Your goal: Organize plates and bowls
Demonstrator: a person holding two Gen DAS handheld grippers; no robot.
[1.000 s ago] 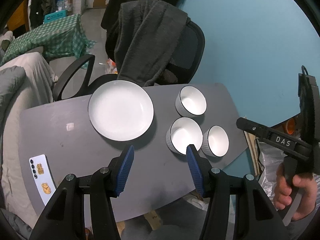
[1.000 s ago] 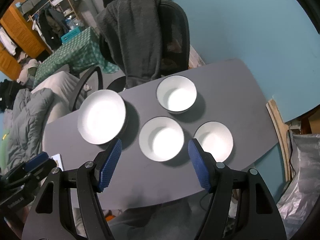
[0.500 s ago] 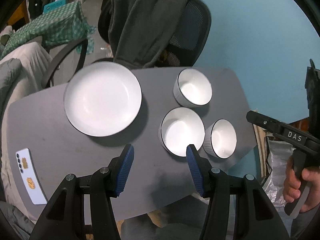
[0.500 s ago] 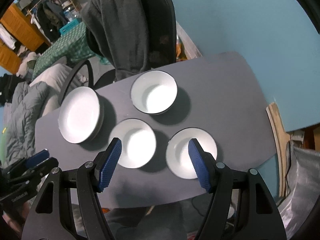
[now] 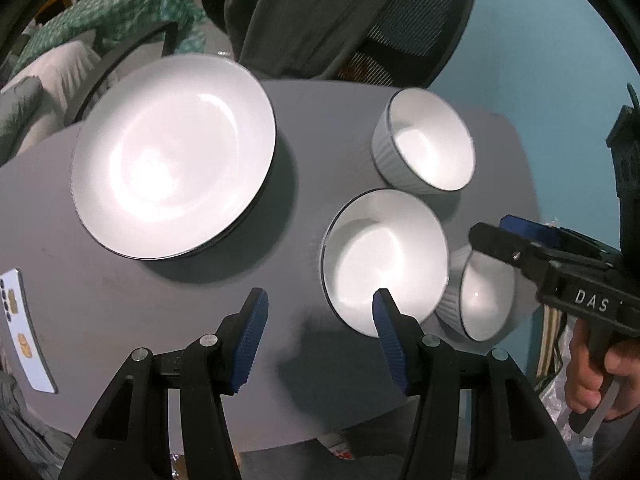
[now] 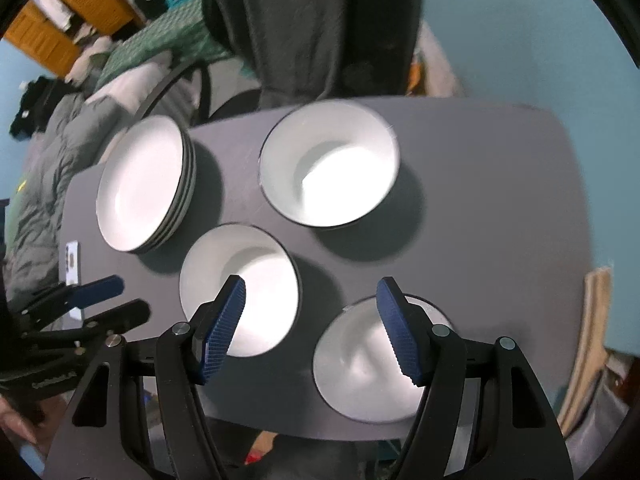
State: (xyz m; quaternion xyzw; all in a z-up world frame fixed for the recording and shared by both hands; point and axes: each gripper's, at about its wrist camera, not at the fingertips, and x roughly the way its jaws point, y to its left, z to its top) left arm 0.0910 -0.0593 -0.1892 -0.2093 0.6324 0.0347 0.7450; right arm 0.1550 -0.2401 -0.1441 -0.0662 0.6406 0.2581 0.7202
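Observation:
A stack of white plates [image 5: 172,152] [image 6: 144,184] sits at the left of the grey table [image 5: 120,280] [image 6: 480,240]. Three white bowls stand to its right: a far bowl [image 5: 430,144] [image 6: 328,164], a middle bowl [image 5: 384,256] [image 6: 240,288] and a near bowl [image 5: 480,300] [image 6: 372,360]. My left gripper [image 5: 319,300] hangs open above the table, its right finger over the middle bowl's near rim. My right gripper [image 6: 311,286] is open over the gap between the middle and near bowls. Neither holds anything.
A phone [image 5: 24,320] [image 6: 72,260] lies near the table's left edge. An office chair draped with a dark garment [image 5: 320,12] [image 6: 312,32] stands behind the table. A teal wall is on the right. A person's hand [image 5: 592,364] holds the right gripper's handle.
Both grippers have come down toward the table and the dishes now look much larger. The jaws kept the same width. No dish has moved.

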